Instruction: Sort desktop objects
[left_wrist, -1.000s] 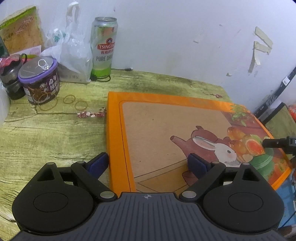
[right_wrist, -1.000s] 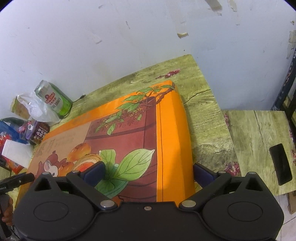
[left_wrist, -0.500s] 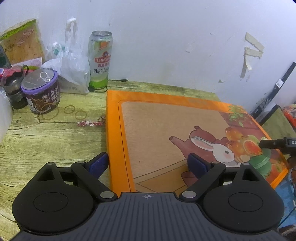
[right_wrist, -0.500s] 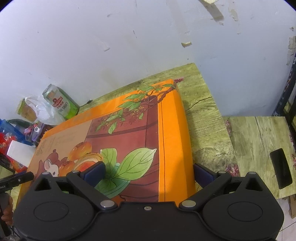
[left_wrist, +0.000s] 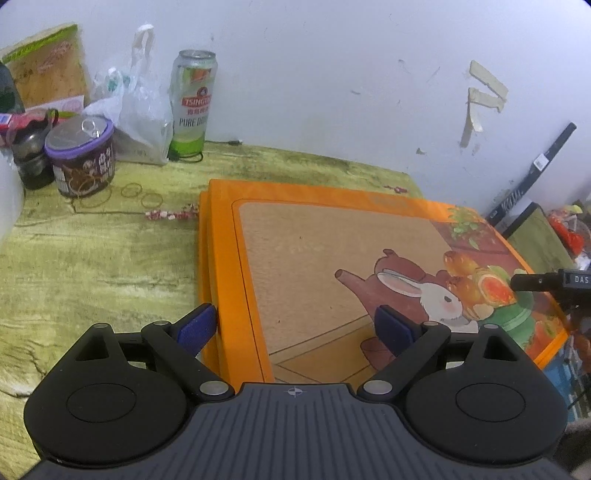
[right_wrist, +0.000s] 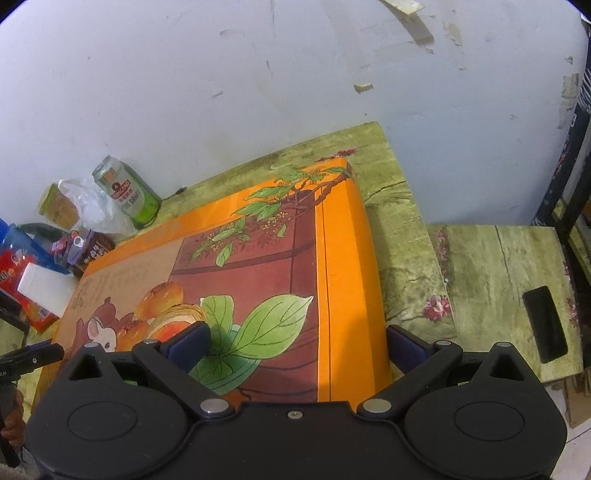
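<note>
A big orange box (left_wrist: 369, 258) with a rabbit picture lies flat on the green counter (left_wrist: 92, 277). The left gripper (left_wrist: 295, 325) and the right gripper (right_wrist: 295, 343) each sit over one edge of it, jaws wide apart. A green beer can (left_wrist: 192, 107) stands by the wall.

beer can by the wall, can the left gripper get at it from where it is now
Probably yes. The left gripper has its jaws open over the orange box; bare table lies toward the beer can, though a plastic bag crowds one side.

A flat orange box (left_wrist: 369, 258) with a rabbit picture lies on the green table (left_wrist: 92, 266).
</note>
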